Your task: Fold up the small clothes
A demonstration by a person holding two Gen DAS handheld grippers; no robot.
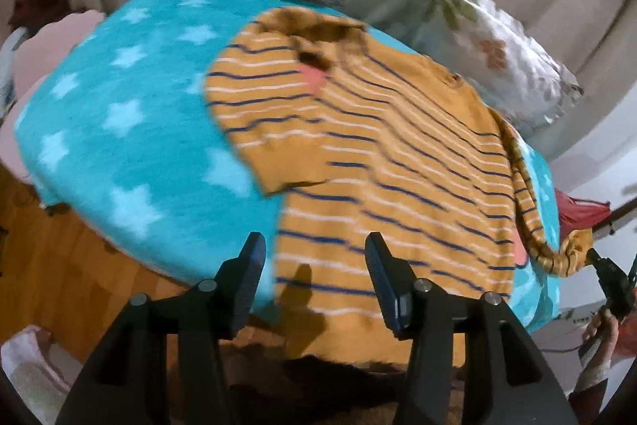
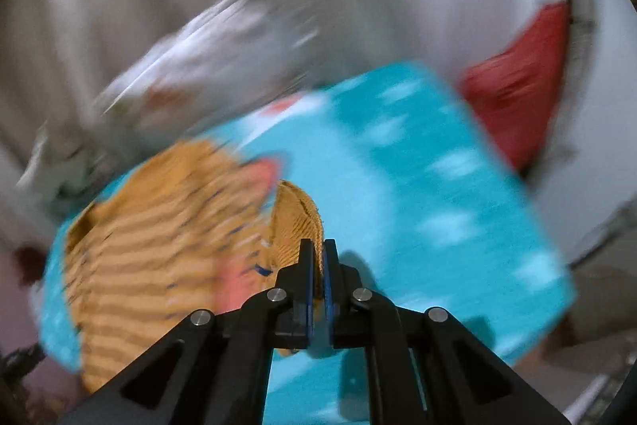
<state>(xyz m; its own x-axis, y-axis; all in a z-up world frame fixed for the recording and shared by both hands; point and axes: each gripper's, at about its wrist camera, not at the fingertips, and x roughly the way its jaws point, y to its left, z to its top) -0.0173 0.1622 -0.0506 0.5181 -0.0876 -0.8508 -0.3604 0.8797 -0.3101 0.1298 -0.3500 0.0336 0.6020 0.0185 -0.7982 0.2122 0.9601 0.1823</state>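
Mustard striped sweater (image 1: pixel 398 162), spread flat, one sleeve lifted

- Mustard-orange knit sweater (image 1: pixel 398 162): thin navy and white stripes, coral-pink patches.
- Turquoise fleece blanket (image 1: pixel 131 130): pale blue stars.
- White floral pillow (image 1: pixel 501 54) at 2 o'clock: rust flowers, grey-green leaves.
- Red cloth (image 2: pixel 517 94).
- Black hand-held gripper (image 2: pixel 318 257): blue pads.

Bare blanket (image 1: pixel 131 130) left of sweater (image 1: pixel 398 166); pillow (image 1: pixel 497 54) crowds the far edge.

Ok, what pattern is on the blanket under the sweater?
Pale stars on turquoise: the fleece blanket under the mustard striped sweater, clearest in the left wrist view.
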